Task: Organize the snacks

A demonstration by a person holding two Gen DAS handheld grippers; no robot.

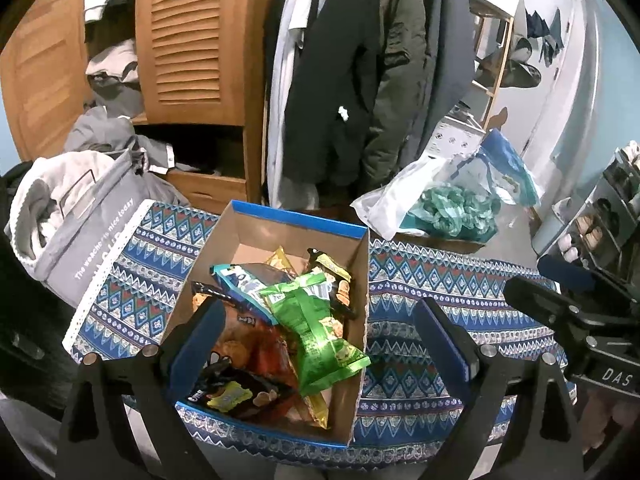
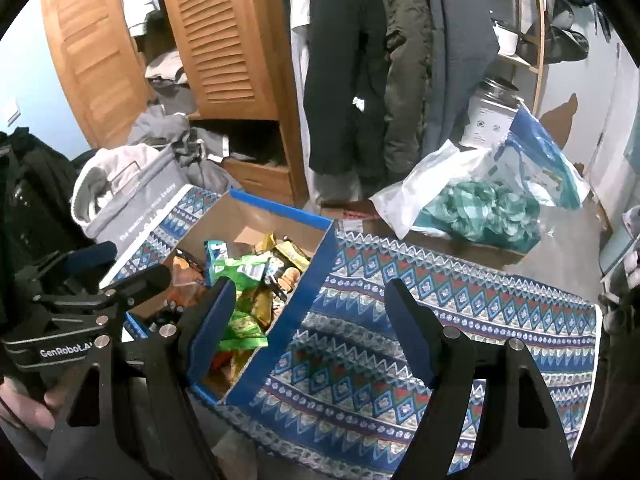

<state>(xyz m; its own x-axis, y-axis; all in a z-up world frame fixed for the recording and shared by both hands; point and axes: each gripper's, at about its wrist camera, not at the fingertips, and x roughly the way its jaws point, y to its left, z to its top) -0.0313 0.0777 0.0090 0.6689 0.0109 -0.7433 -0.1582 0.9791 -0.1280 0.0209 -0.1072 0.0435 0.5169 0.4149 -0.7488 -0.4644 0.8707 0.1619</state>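
An open cardboard box (image 1: 362, 268) with blue edges stands on a patterned blue cloth (image 1: 416, 292). It holds several snack packets: a green packet (image 1: 316, 328) on top, a teal packet (image 1: 240, 280), a red-orange one (image 1: 256, 344) and a dark cookie pack (image 1: 236, 394). My left gripper (image 1: 320, 320) hangs open above the box's near half, nothing between its fingers. My right gripper (image 2: 312, 312) is open too, over the box's right wall (image 2: 308, 280) and the cloth (image 2: 460, 276), holding nothing. In the right wrist view the green packet (image 2: 240, 276) shows.
A grey fabric bin (image 1: 76, 216) with clothes stands left of the box. A plastic bag (image 1: 452, 200) with green contents lies on the floor beyond the cloth. Behind are a wooden wardrobe (image 1: 192, 40), hanging coats (image 1: 352, 72) and a shoe rack (image 1: 608, 208) at right.
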